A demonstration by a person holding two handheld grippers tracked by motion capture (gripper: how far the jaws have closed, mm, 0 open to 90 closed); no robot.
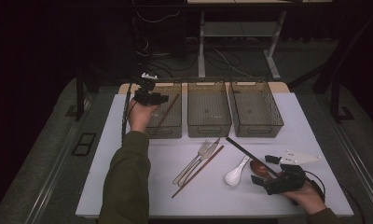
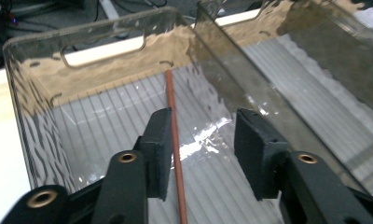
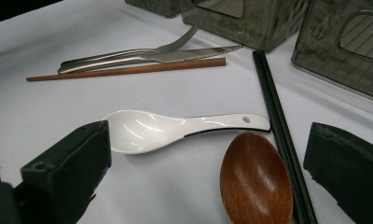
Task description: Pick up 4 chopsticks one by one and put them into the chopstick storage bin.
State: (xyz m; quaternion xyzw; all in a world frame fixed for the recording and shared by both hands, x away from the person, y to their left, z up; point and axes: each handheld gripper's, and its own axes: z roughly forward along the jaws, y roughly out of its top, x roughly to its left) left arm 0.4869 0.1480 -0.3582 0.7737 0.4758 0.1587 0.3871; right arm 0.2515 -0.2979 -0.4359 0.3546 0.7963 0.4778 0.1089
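Observation:
My left gripper (image 1: pixel 149 93) hovers over the left translucent bin (image 1: pixel 173 129) at the back of the table. In the left gripper view its jaws (image 2: pixel 203 144) stand open. A brown chopstick (image 2: pixel 175 140) runs between them close to the left pad, slanting down into the bin (image 2: pixel 105 116). In the high view this chopstick (image 1: pixel 167 111) leans inside the bin. My right gripper (image 1: pixel 268 182) rests at the front right, open, with a wooden spoon (image 3: pixel 254 182) and a white ceramic spoon (image 3: pixel 175 128) lying between and ahead of its jaws (image 3: pixel 210 140).
Middle bin (image 1: pixel 209 126) and right bin (image 1: pixel 257 126) stand beside the left one. On the white table (image 1: pixel 128 186) lie a fork and knife (image 1: pixel 196 158), a second brown chopstick (image 1: pixel 198 171), black chopsticks (image 1: pixel 247 153), the white spoon (image 1: pixel 236 173) and the wooden spoon (image 1: pixel 259 168).

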